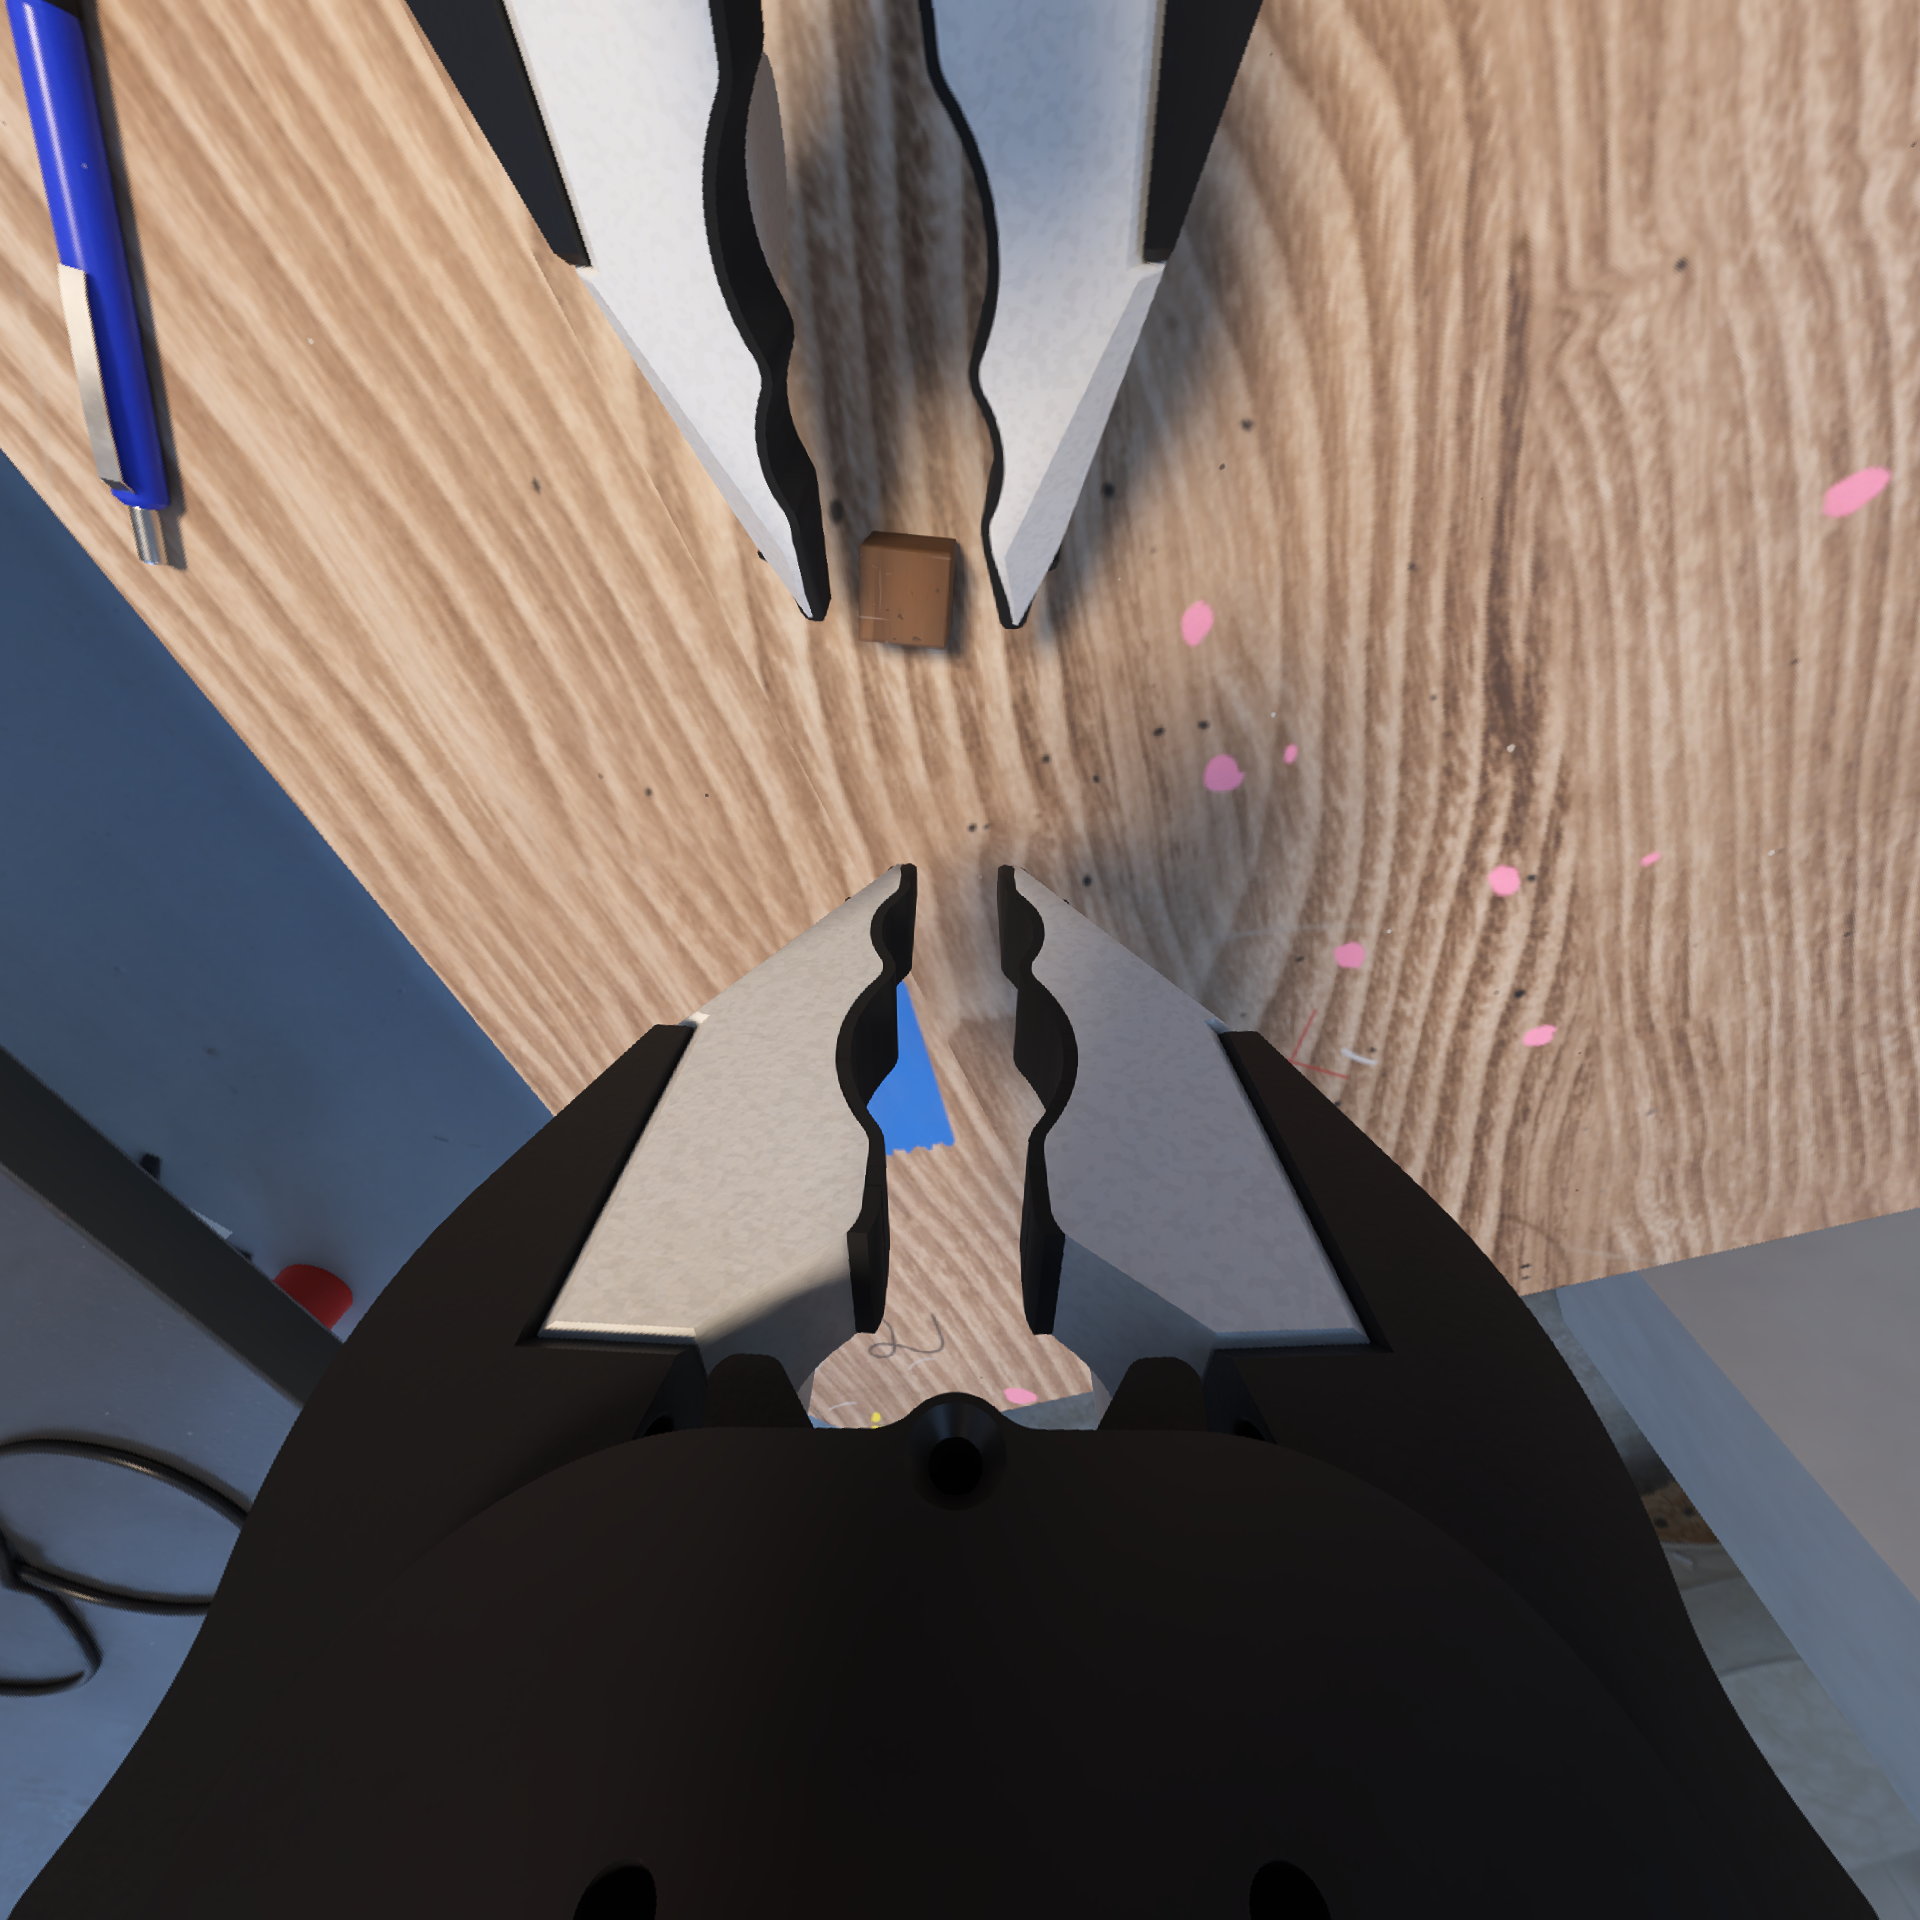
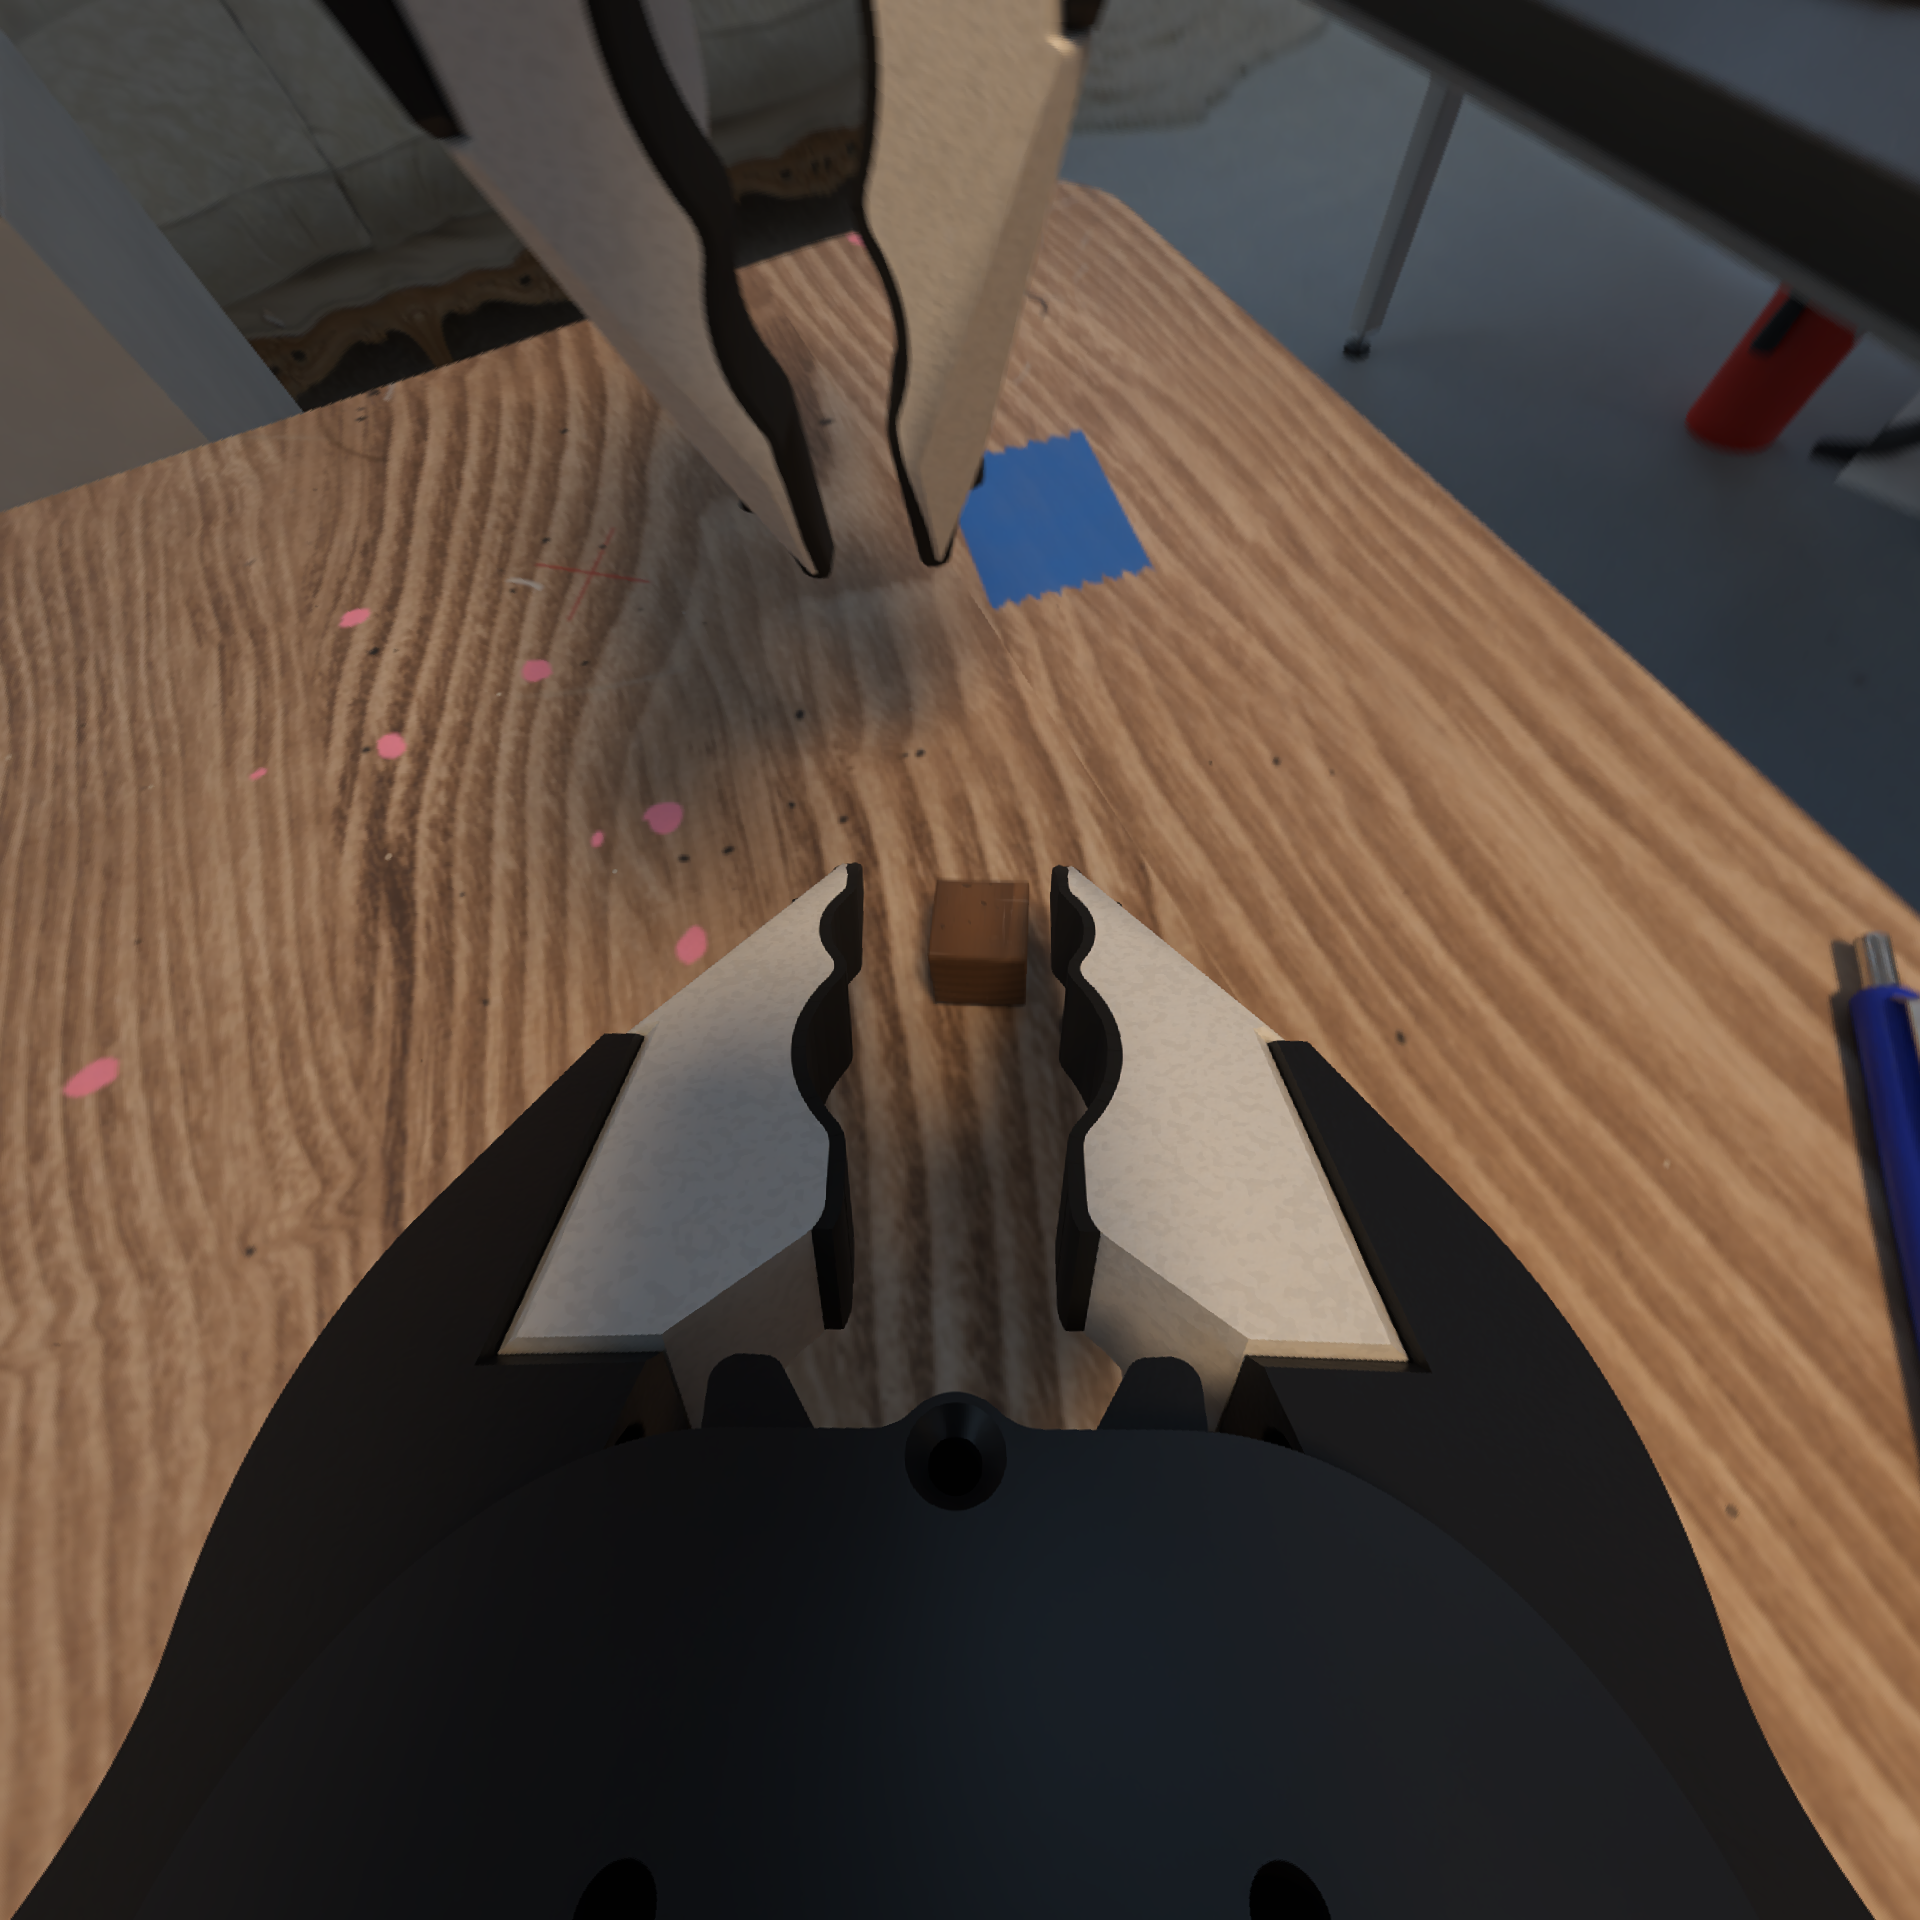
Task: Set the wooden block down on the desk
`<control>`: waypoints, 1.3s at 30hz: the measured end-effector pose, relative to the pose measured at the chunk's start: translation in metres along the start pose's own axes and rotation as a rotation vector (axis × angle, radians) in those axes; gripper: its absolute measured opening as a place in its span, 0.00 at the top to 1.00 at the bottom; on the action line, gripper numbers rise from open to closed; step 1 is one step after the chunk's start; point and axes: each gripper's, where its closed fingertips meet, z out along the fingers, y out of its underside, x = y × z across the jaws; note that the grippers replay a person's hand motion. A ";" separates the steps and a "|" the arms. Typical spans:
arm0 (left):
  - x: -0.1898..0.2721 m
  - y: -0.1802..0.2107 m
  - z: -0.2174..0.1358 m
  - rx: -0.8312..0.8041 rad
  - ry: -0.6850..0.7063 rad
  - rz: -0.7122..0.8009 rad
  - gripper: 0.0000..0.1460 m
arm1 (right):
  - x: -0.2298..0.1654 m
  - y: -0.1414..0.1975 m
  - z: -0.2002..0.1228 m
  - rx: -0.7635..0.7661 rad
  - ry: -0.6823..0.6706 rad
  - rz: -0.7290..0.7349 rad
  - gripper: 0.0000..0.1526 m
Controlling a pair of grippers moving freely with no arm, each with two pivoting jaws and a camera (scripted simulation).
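Observation:
The small brown wooden block [image 2: 979,940] rests on the wood-grain desk [image 2: 1351,935]. My right gripper [image 2: 956,878] is open, its two fingers on either side of the block with a gap on each side, nearer on the right. In the left wrist view the block [image 1: 904,589] sits between the right gripper's tips [image 1: 914,620]. My left gripper [image 1: 954,878] is empty, its jaws a narrow gap apart, low over the desk [image 1: 1455,520] a short way from the block. It shows in the right wrist view [image 2: 878,561] beyond the block.
A blue pen [image 2: 1886,1091] lies near the desk's right edge; it shows in the left wrist view [image 1: 94,270]. A blue patch [image 2: 1049,520] lies flat beside the left gripper. Pink spots [image 2: 665,819] mark the desk. A red object [image 2: 1766,374] stands on the floor.

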 end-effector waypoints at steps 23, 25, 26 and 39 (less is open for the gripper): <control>-0.001 0.000 0.000 0.002 0.006 -0.003 0.90 | -0.004 0.000 0.011 0.023 0.039 -0.113 0.80; -0.001 0.000 0.000 0.001 0.008 -0.002 0.90 | -0.003 0.000 0.010 0.025 0.046 -0.106 0.78; -0.001 0.000 0.000 0.001 0.008 -0.002 0.90 | -0.003 0.001 0.011 0.022 0.040 -0.102 0.77; -0.001 0.000 0.000 0.011 0.007 -0.002 0.90 | -0.003 0.002 0.012 0.006 0.055 -0.120 0.75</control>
